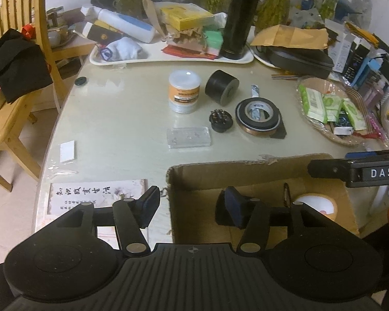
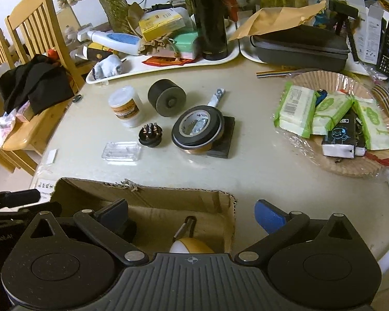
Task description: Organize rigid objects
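Observation:
A cardboard box [image 1: 236, 168] [image 2: 147, 194] stands at the table's near edge, holding a tape roll [image 1: 316, 203] [image 2: 192, 245]. My left gripper [image 1: 192, 206] is open and empty, over the box's left wall. My right gripper [image 2: 192, 219] is open and empty, over the box's right part. On the table beyond lie a white jar with an orange label [image 1: 184, 92] [image 2: 127, 107], a black cylinder [image 1: 221, 86] [image 2: 166, 97], a black round connector [image 1: 221, 120] [image 2: 151, 134], a clear plastic case [image 1: 188, 136] [image 2: 122, 150] and a black tape roll [image 1: 258, 114] [image 2: 197, 129] on a dark pad.
White trays [image 1: 168, 58] with a black flask [image 1: 238, 18] [image 2: 211, 18] and clutter line the back. A woven basket [image 1: 324, 85] [image 2: 350, 171] of tissue packs stands at right. Wooden chairs [image 1: 18, 59] [image 2: 33, 51] stand at left. A white card [image 1: 68, 151] lies near the left edge.

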`<state>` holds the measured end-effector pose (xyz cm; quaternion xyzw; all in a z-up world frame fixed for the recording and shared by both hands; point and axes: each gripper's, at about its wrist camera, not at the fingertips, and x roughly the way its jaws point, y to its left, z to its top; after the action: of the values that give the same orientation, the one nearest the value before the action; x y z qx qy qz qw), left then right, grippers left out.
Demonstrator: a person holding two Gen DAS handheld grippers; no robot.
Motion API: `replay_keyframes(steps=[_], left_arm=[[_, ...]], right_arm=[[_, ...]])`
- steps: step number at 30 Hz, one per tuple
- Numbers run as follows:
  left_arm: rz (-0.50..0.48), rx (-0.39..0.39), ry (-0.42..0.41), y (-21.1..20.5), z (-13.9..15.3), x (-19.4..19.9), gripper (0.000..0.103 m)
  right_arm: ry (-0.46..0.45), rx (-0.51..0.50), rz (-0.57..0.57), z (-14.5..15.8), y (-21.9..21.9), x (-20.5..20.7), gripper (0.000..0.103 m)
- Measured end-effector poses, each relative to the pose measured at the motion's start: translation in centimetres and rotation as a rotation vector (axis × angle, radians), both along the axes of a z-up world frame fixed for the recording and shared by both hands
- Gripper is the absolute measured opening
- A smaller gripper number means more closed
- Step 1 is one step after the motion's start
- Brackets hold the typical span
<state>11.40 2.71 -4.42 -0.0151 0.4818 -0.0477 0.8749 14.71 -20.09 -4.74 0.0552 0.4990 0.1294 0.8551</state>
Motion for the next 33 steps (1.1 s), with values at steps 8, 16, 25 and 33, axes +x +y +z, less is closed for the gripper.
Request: replay_keyframes(steps=[8,16,25,33], left_arm=[[0.031,0.009,-0.031,1.2,0.1,0.0,0.08],[0.026,-0.007,-0.039,1.7,0.1,0.2,0.08],[0.004,-0.02,-0.075,1.6,0.5,0.4,0.08],[-0.009,-0.031,-0.103,1.4,1.1,1.0,0.08]], right_arm=[[0.007,-0.008,-0.01,-0.1,-0.1,0.1,0.103],[-0.022,-0.047,0.008,0.2,0.1,1.0,0.103],[-0.031,-0.022,-0.032,0.6,-1.3,3.9,0.103],[-0.049,-0.039,0.04,0.4,-0.9,6.6,0.103]])
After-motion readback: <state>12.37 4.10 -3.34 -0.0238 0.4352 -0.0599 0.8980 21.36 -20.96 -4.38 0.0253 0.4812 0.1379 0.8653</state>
